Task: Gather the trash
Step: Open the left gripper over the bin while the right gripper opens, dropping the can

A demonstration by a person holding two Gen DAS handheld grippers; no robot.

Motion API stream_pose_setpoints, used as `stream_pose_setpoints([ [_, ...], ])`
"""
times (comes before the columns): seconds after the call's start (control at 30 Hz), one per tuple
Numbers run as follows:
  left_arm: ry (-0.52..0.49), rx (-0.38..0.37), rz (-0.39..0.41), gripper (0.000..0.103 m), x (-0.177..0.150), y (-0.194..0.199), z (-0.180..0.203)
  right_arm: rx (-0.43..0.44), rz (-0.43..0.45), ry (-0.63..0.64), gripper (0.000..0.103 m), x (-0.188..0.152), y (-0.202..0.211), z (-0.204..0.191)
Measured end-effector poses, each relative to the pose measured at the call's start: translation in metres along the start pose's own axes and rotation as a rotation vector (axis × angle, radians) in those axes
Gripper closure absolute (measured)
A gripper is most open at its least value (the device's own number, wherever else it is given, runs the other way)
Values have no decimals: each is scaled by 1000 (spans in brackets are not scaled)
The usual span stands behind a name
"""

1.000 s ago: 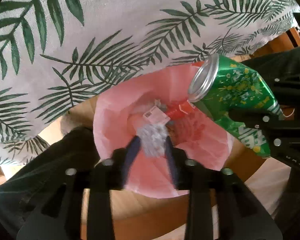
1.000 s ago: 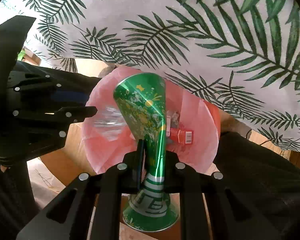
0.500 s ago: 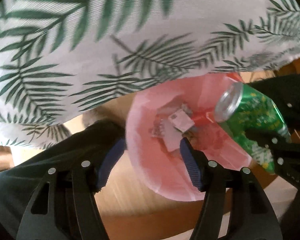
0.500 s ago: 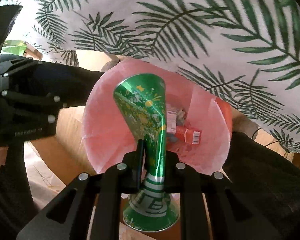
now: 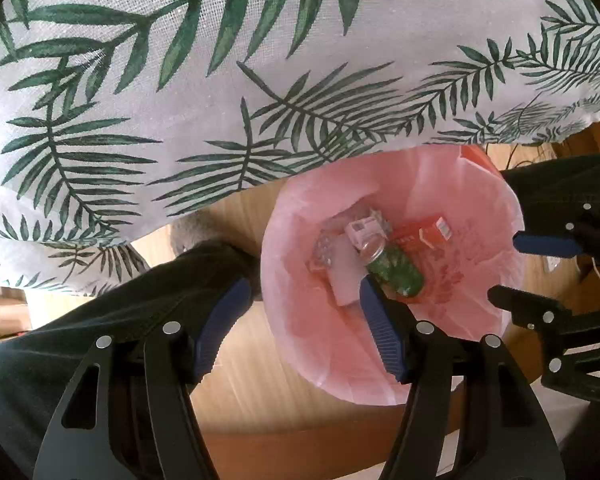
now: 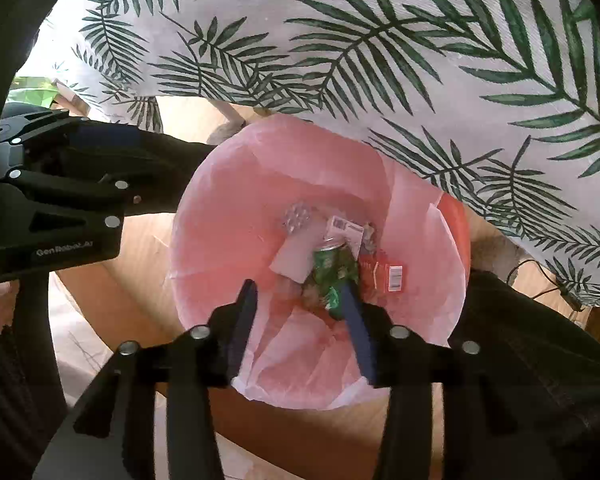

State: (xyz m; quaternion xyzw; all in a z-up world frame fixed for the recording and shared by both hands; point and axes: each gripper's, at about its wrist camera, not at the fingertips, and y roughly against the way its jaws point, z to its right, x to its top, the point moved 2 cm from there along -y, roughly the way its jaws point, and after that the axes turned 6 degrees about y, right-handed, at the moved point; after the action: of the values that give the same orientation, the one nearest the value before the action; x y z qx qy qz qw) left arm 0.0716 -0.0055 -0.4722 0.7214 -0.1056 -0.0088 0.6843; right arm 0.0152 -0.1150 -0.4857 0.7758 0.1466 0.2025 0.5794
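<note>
A bin lined with a pink bag (image 5: 300,320) (image 6: 228,200) stands on the floor below the table edge. A green can (image 5: 396,272) (image 6: 332,268) lies at its bottom with a blister pack (image 6: 296,216), a white carton (image 5: 362,230) and a red packet (image 5: 428,232) (image 6: 384,276). My left gripper (image 5: 300,284) is open and empty above the bin's left rim. My right gripper (image 6: 300,288) is open and empty above the bin; it also shows in the left wrist view (image 5: 520,268).
A white tablecloth with green palm leaves (image 5: 220,80) (image 6: 380,40) hangs over the table edge just behind the bin. Dark trouser legs (image 5: 100,312) (image 6: 532,340) flank the bin. Wooden floor (image 5: 260,380) lies beneath.
My left gripper opened and dropped the blister pack into the bin, then shifted left. My right gripper opened and the green can fell into the bin.
</note>
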Motion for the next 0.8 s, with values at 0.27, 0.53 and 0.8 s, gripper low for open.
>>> stream_pose_setpoints([
  [0.27,-3,4,0,40,0,0,2,-18,15,4,27,1,4,3],
  [0.53,-7,7,0,40,0,0,3,-45,19,0,12,3,6,7],
  [0.8,-11,11,1,31,-1,0,3,-79,25,15,5,3,8,6],
])
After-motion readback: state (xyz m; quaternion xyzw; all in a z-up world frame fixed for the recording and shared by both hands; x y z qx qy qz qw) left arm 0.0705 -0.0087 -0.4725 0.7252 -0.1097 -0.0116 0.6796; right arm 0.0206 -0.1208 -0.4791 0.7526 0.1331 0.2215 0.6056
